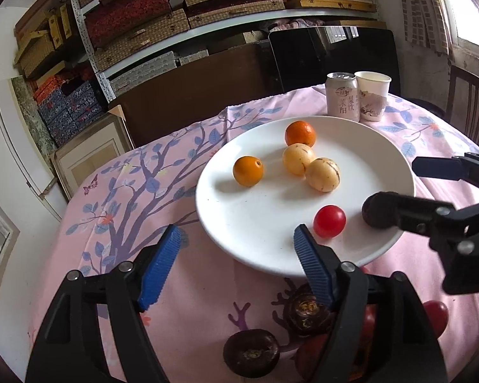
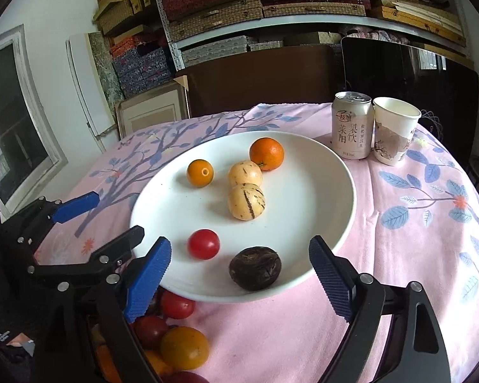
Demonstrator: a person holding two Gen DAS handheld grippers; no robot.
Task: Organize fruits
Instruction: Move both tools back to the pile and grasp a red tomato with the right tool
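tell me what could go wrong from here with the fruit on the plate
1. The dark brown fruit and red tomato sit near the front rim of the white plate; a nudge from either open gripper could roll them off.
2. The can and paper cup stand just behind the plate and might tip if it shifts.

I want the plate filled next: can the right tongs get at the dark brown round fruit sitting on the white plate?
Probably yes: the right tongs stand open around the dark brown round fruit, nothing between them.
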